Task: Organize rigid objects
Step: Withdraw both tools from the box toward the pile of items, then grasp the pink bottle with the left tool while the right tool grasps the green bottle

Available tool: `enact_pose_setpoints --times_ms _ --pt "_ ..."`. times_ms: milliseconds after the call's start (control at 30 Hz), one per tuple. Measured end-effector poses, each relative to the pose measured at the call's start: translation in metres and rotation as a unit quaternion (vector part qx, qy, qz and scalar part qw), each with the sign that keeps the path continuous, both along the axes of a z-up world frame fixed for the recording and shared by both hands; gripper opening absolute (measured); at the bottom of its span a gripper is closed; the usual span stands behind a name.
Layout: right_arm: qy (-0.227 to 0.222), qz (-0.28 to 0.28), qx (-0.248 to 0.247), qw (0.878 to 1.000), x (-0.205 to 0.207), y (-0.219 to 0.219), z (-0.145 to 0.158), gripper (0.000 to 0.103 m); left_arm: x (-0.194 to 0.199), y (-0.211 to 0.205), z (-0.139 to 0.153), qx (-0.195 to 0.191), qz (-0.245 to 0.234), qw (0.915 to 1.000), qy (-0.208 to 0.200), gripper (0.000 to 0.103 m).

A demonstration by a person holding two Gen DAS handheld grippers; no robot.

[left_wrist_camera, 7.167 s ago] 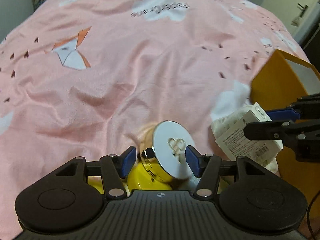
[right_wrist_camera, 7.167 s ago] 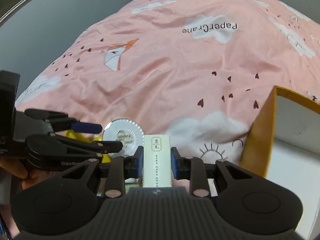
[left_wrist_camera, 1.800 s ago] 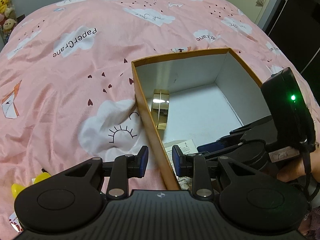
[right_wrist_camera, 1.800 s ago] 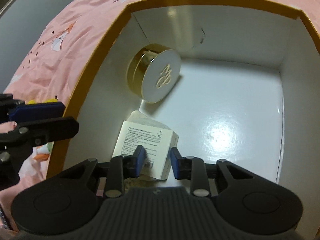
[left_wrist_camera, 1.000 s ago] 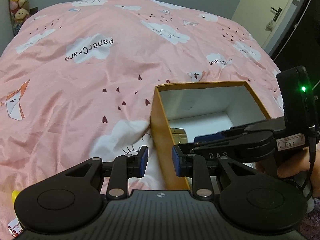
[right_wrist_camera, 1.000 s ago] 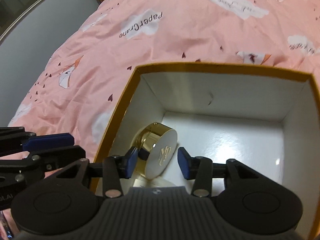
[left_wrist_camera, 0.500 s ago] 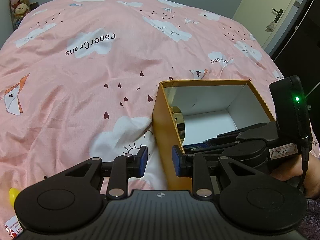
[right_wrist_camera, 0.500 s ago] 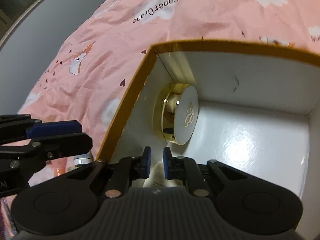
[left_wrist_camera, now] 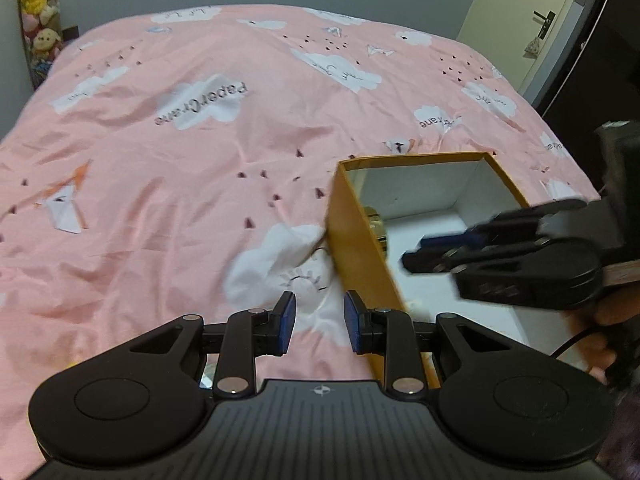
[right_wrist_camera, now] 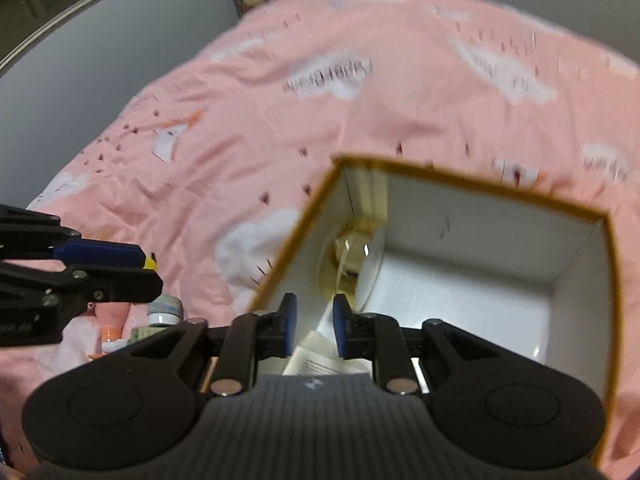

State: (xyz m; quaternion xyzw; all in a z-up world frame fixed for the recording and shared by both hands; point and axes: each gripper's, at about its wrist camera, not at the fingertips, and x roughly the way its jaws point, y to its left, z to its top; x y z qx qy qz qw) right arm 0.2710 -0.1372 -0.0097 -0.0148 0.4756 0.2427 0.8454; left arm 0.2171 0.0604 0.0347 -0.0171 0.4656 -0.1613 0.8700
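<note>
My right tongs (right_wrist_camera: 311,325) hang empty, nearly closed, above the orange cardboard box (right_wrist_camera: 560,206); the round gold-rimmed jar (right_wrist_camera: 352,256) lies inside, beyond them. My left tongs (left_wrist_camera: 318,322) gape slightly, empty, beside the box.

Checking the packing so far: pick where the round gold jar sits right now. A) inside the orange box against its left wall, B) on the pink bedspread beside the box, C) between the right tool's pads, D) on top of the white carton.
A: the gold jar stands on edge inside the orange box, against its left wall.
</note>
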Motion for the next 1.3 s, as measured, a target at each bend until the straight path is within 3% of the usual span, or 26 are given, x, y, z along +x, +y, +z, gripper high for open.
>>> enact_pose_setpoints --times_ms 133,200,300,500,633,900,1033,1100,1200,1300 --pt "-0.048 0.021 0.023 0.998 -0.022 0.008 0.028 0.035 -0.017 0.025 0.007 0.023 0.003 0.9997 0.0 0.032" --pt "-0.064 0.031 0.036 0.997 -0.031 0.018 0.038 0.047 -0.026 0.039 0.008 0.037 0.008 0.9993 0.004 0.032" --pt "-0.072 0.055 0.046 0.995 -0.043 0.039 0.043 0.048 -0.035 0.06 0.008 0.054 0.019 0.9983 0.015 0.032" --pt "-0.023 0.098 0.059 0.993 -0.052 0.088 0.025 0.048 -0.046 0.102 -0.003 0.054 0.052 0.996 0.049 0.036" --pt "0.006 0.111 0.042 0.993 -0.056 0.116 0.007 0.048 -0.052 0.123 -0.017 0.028 0.079 0.9939 0.072 0.038" --pt "0.101 0.029 0.049 0.993 -0.056 0.142 -0.044 0.049 -0.05 0.137 -0.059 -0.014 0.12 0.9862 0.113 0.043" --pt "0.15 -0.037 0.072 0.985 -0.055 0.141 -0.072 0.049 -0.047 0.137 -0.077 -0.011 0.132 0.9813 0.14 0.043" --pt "0.169 -0.061 0.082 0.98 -0.054 0.14 -0.085 0.048 -0.046 0.136 -0.086 -0.014 0.147 0.9774 0.152 0.048" --pt "0.183 -0.092 0.09 0.975 -0.051 0.137 -0.099 0.051 -0.045 0.136 -0.098 -0.015 0.175 0.9728 0.151 0.061" --pt "0.175 -0.113 0.085 0.974 -0.049 0.134 -0.103 0.058 -0.043 0.136 -0.108 -0.015 0.204 0.968 0.146 0.062"
